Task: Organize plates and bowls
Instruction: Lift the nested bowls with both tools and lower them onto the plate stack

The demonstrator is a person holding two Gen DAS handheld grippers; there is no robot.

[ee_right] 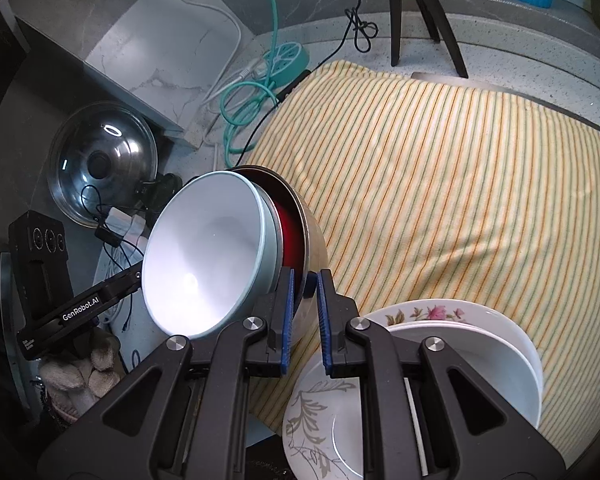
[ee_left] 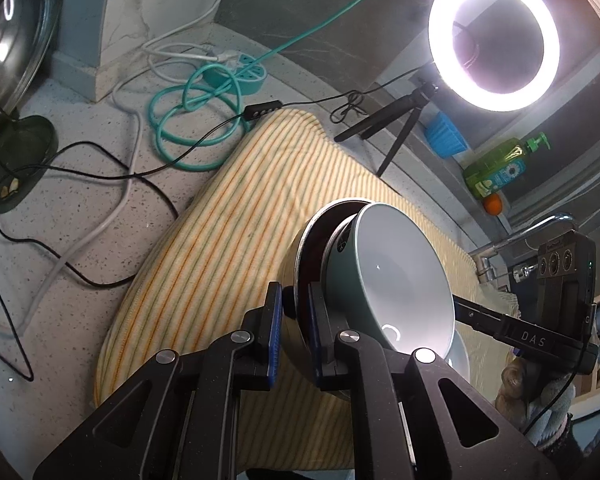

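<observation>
- Steel bowl with a dark red inside, carrying a teal bowl nested in it, hangs tilted above the striped towel; the white insides face the right gripper's side.
- Left gripper is clenched on the steel bowl's rim: the rim runs between the two blue-padded fingers, one outside the wall and one inside, next to the teal bowl's outer wall.
- Right gripper clamps the opposite rim of the same steel bowl; its blue pads stand close together with the metal edge pinched between them, and the teal bowl sits just left of them in the right wrist view.
- Plates: a stack lies on the towel below the right gripper, a flower-rimmed plate with a plain white plate on it and a leaf-patterned plate nearest the camera.
- Speckled desk carries the towel, coiled teal cable, black cables and a lit ring light on a small tripod.
- A glass pot lid leans near the wall, well apart from the bowls.
</observation>
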